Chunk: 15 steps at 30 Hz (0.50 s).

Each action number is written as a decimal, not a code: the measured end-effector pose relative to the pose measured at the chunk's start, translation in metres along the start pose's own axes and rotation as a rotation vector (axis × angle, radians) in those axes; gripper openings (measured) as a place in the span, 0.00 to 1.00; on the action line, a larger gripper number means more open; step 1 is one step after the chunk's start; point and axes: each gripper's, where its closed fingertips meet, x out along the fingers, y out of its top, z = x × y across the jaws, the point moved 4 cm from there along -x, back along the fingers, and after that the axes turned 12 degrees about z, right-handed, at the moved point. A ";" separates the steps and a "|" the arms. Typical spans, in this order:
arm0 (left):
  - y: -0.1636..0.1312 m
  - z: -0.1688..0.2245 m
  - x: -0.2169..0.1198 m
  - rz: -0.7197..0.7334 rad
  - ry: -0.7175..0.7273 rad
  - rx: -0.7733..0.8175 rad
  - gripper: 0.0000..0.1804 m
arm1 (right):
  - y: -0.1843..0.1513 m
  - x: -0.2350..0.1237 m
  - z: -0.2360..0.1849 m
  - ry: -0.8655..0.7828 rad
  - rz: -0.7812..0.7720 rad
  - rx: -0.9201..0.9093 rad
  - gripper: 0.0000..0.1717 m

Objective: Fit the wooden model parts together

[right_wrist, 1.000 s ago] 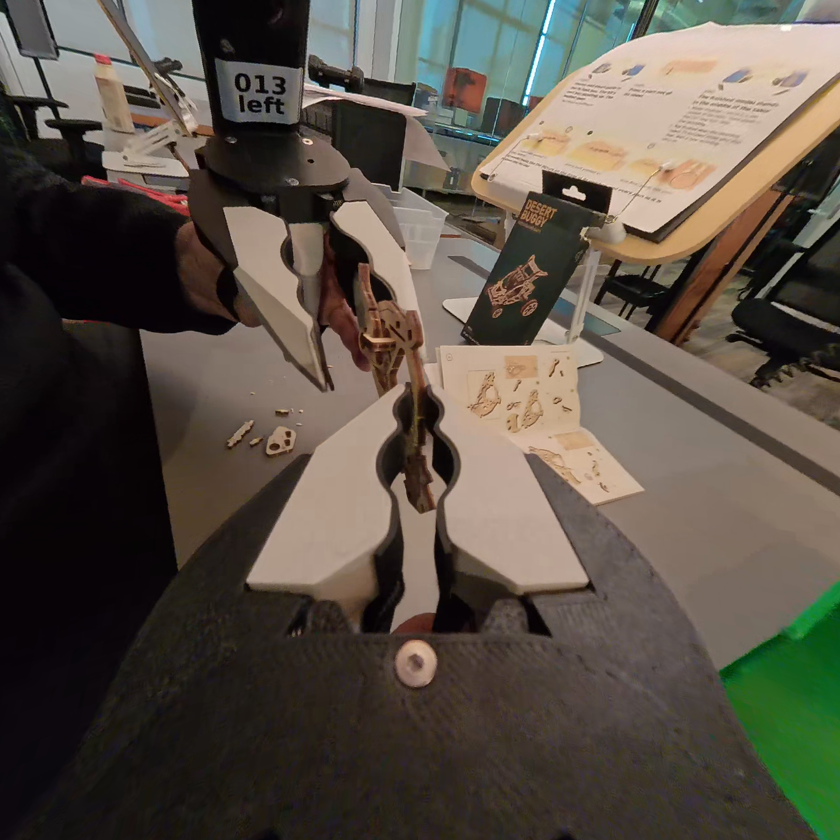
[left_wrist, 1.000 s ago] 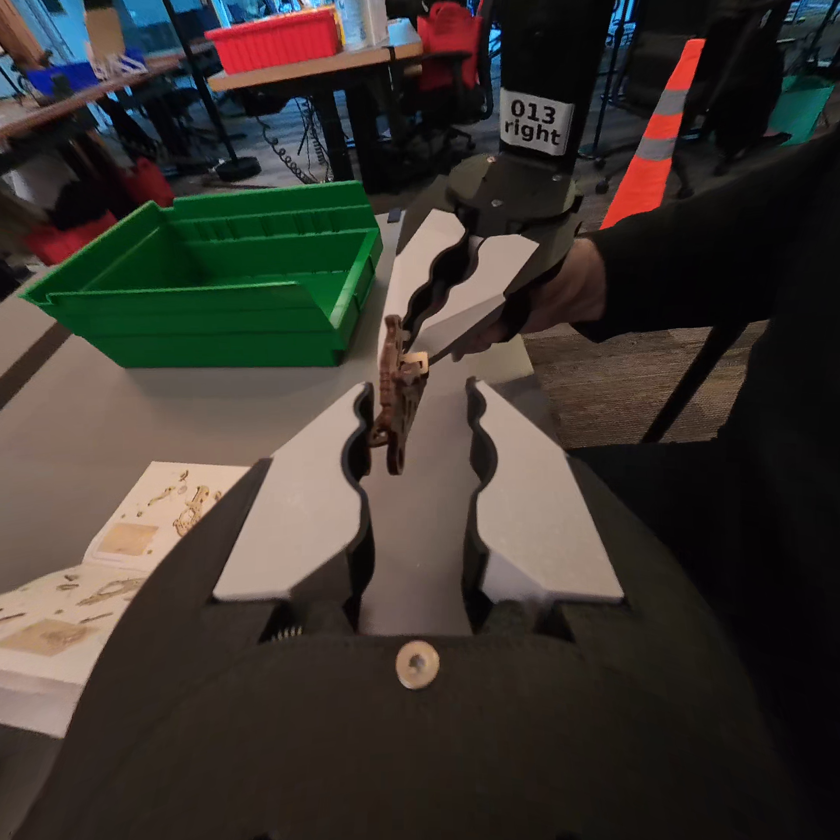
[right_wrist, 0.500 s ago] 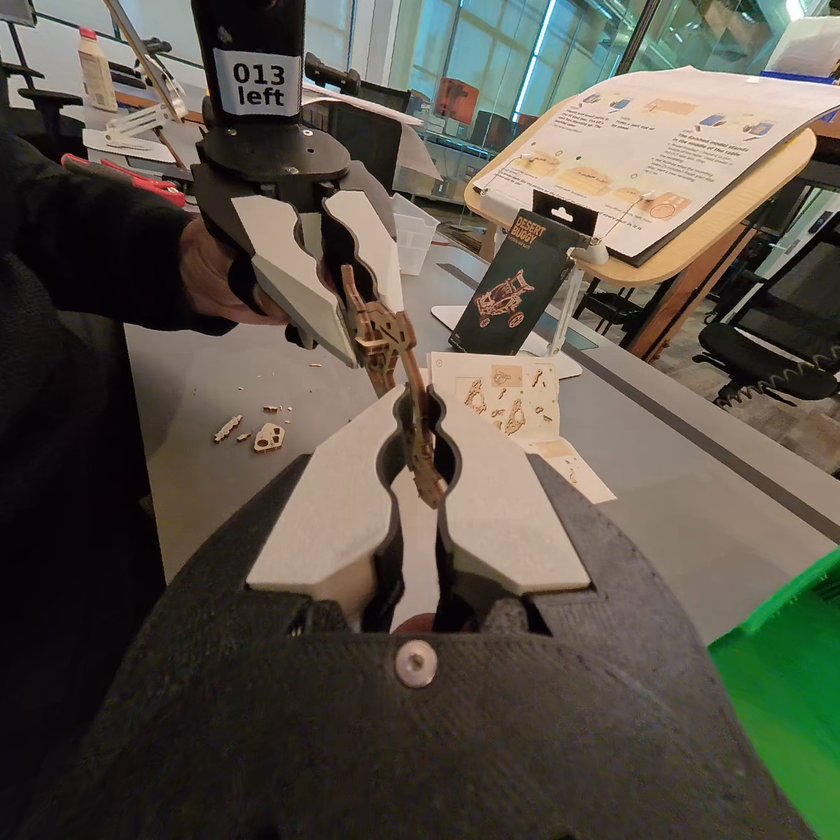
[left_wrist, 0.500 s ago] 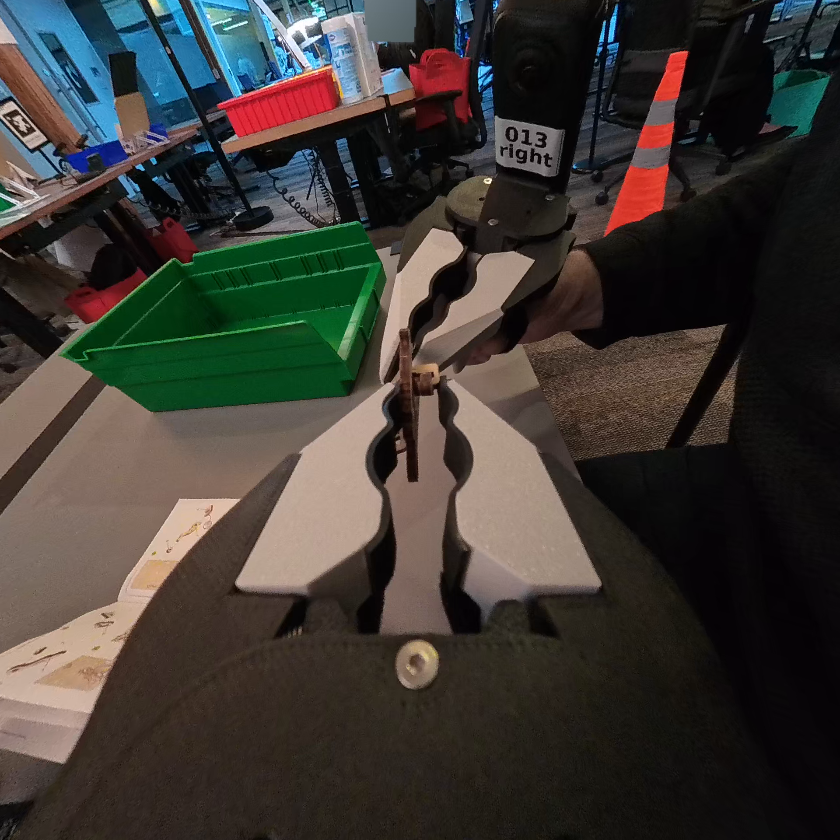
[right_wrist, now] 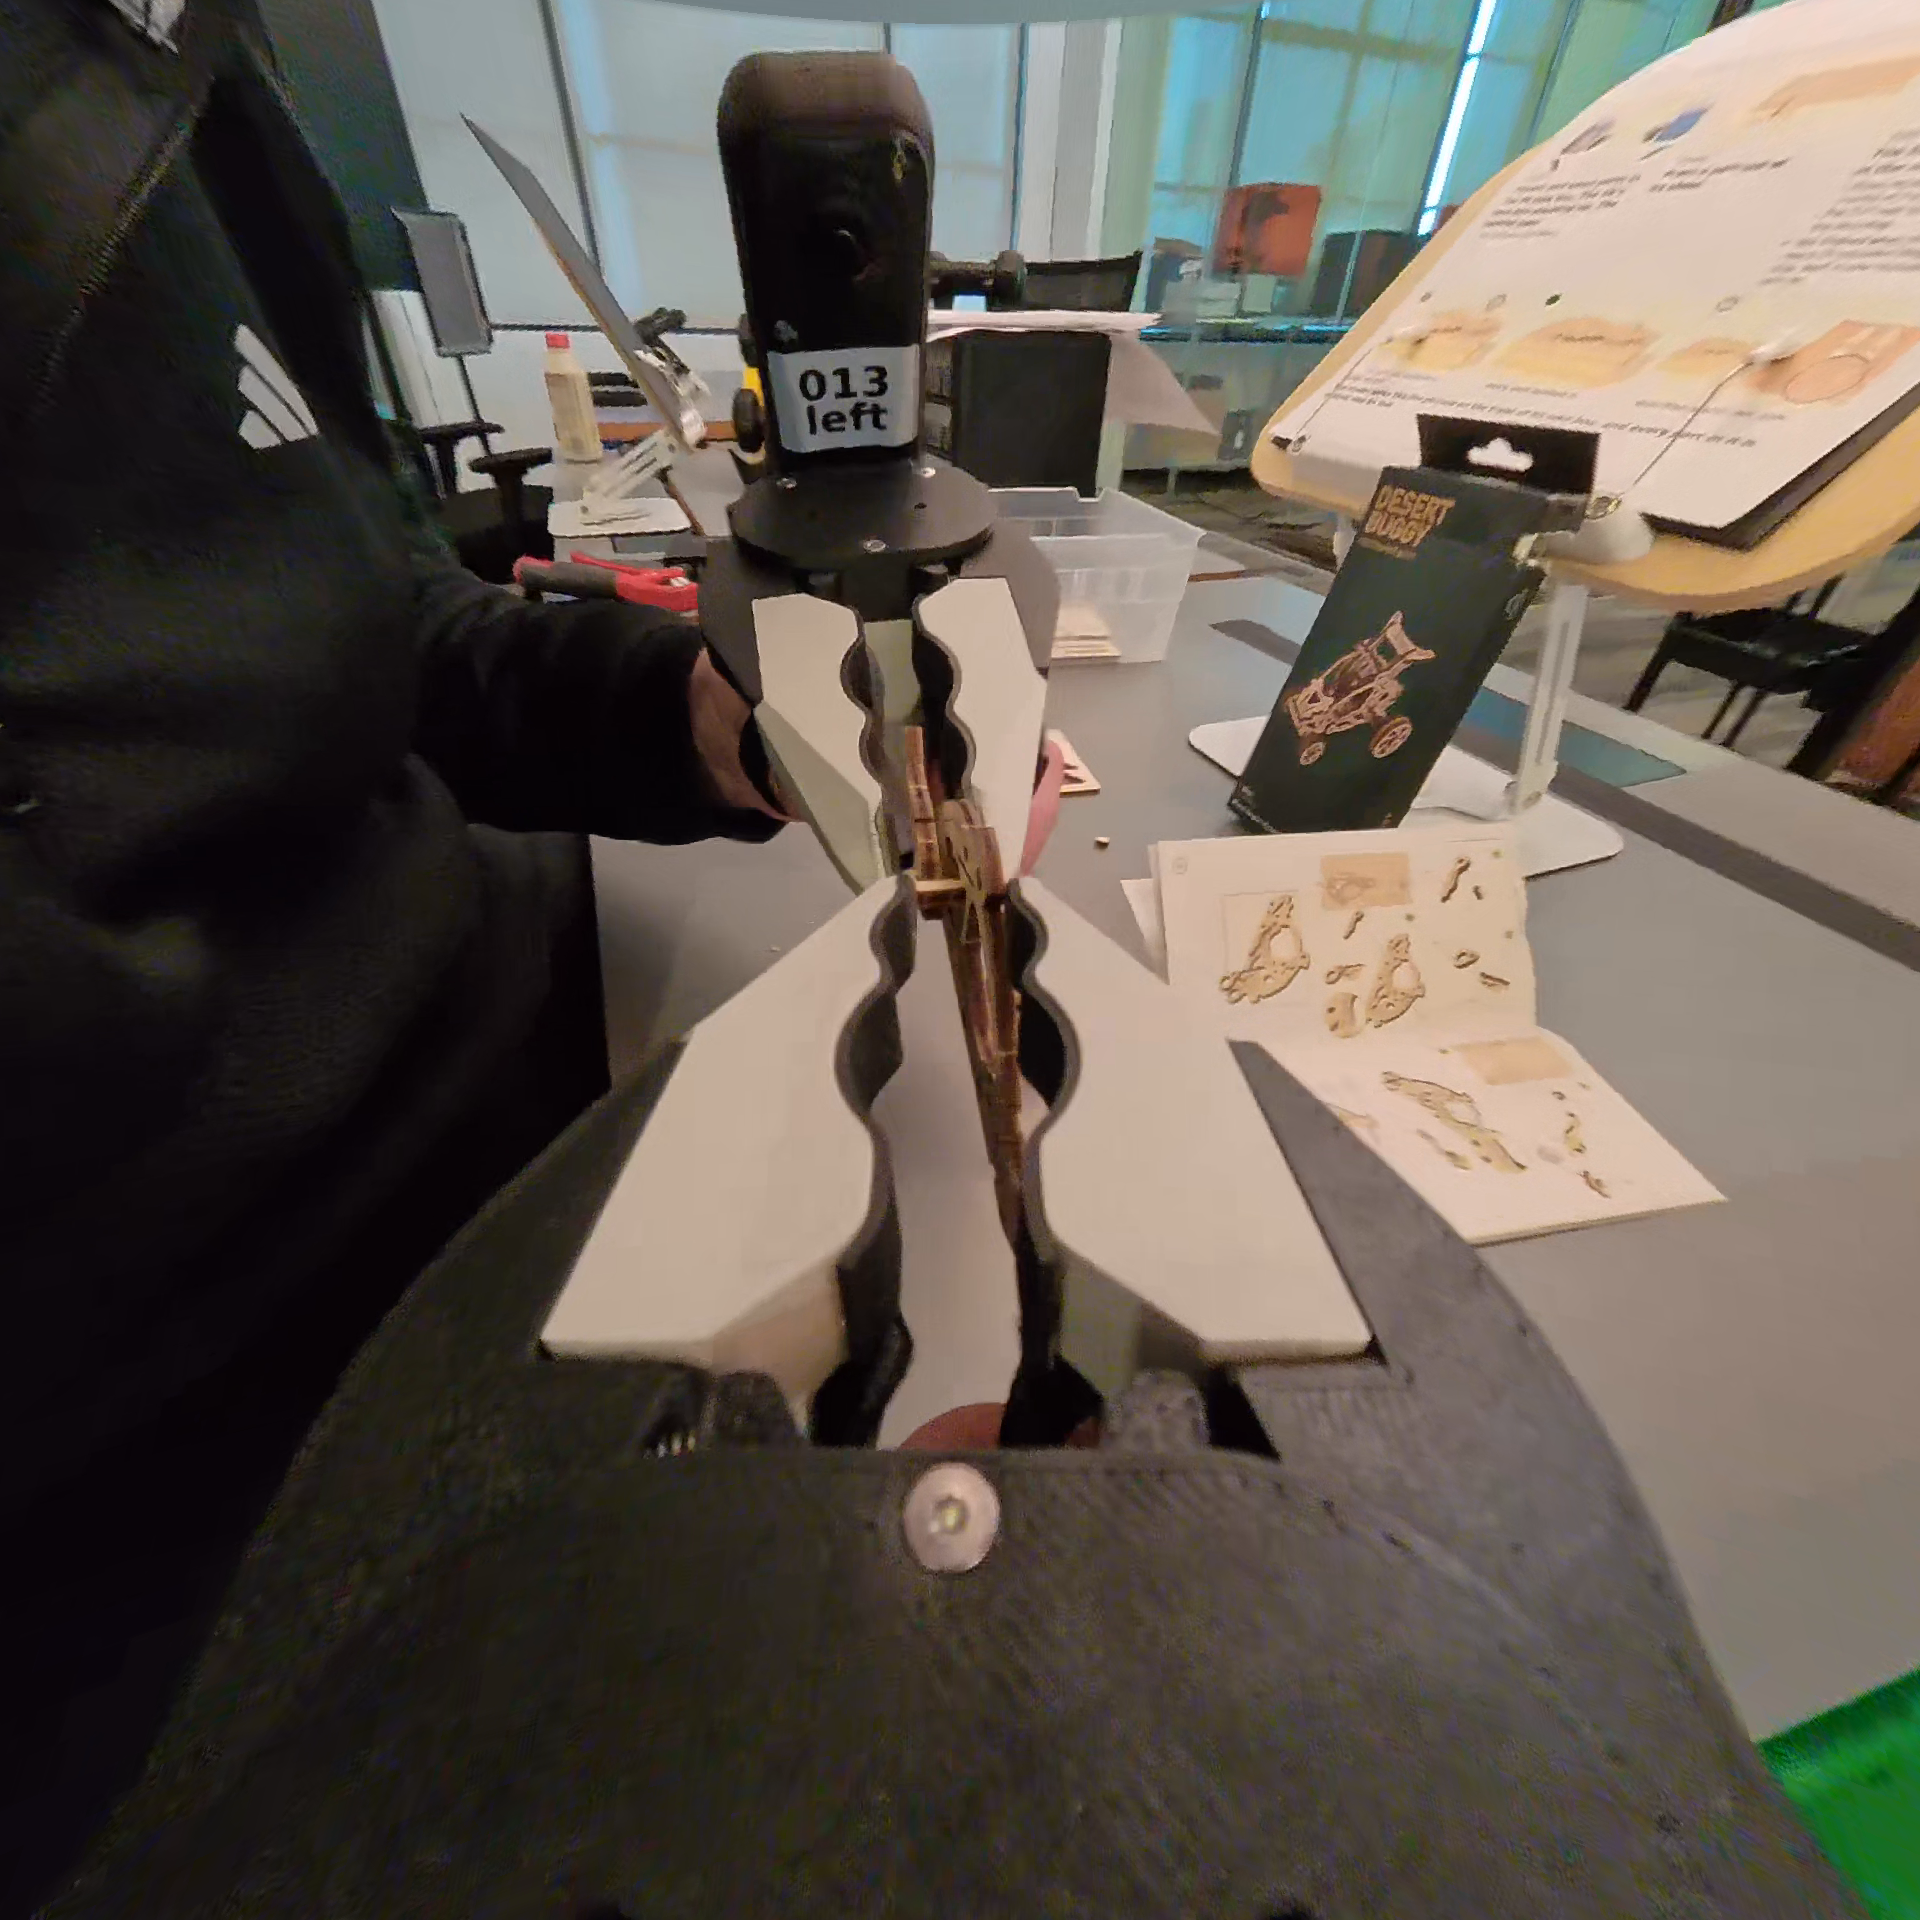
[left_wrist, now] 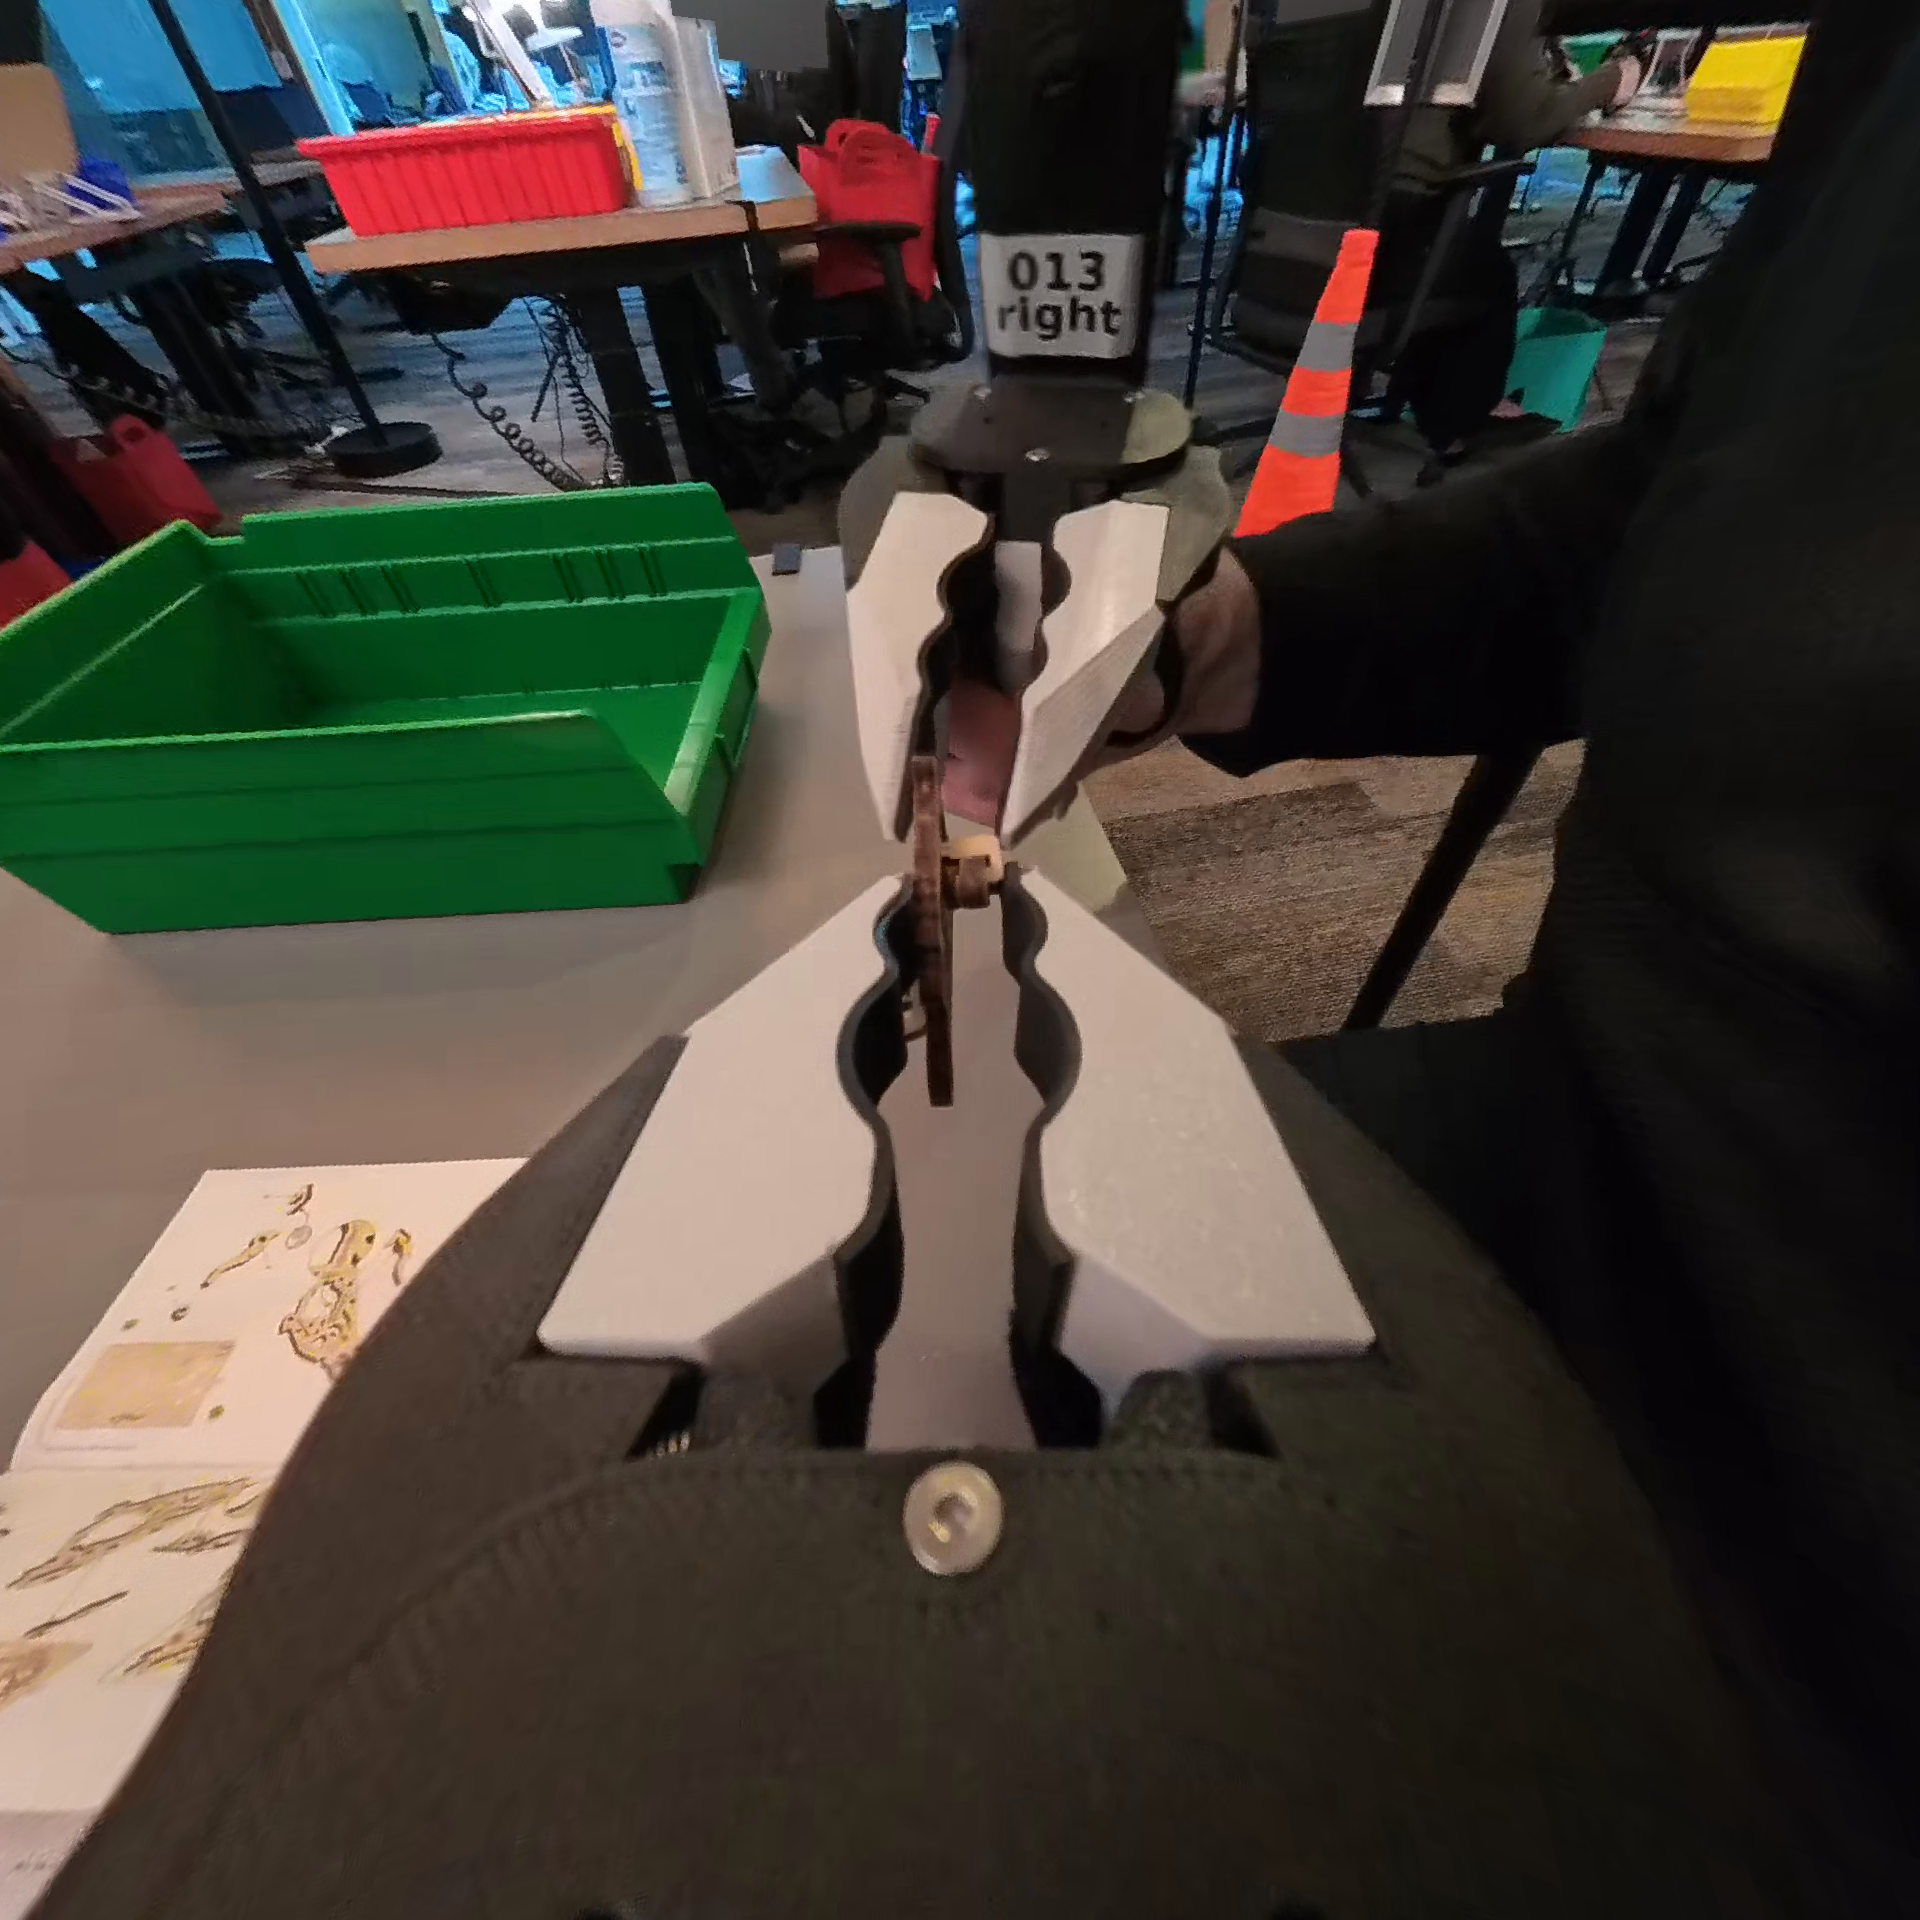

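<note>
Left claw (left_wrist: 951,883) narrowed, wooden model assembly (left_wrist: 935,935) clamped at fingertips, held above bench (left_wrist: 312,1039). Right claw (right_wrist: 961,894) narrow, slack around same assembly, pads not seen pressing. Green bin (left_wrist: 364,727) at bench's far edge.

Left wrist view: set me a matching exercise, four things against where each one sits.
Things:
1. green bin
2. red bin
3. orange cone
4. instruction sheet

Places:
A. beyond the table, to the right
B. flat on the table, nearest the camera
C. on a far desk
D. on the table, behind the sheet

Pairs: 1-D, 2-C, 3-A, 4-B
</note>
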 end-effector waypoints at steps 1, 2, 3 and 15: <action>0.000 0.001 0.000 -0.007 -0.013 0.003 0.07 | -0.002 0.000 0.000 0.011 -0.004 0.016 0.08; 0.000 0.000 0.000 -0.008 -0.013 -0.002 0.07 | -0.003 0.000 0.000 0.017 -0.009 0.028 0.10; -0.002 0.000 0.001 -0.017 -0.019 -0.005 0.07 | -0.004 -0.001 0.000 0.024 -0.011 0.041 0.09; -0.001 -0.009 0.001 0.006 0.005 -0.025 0.14 | -0.008 -0.005 0.004 0.026 0.027 0.066 0.06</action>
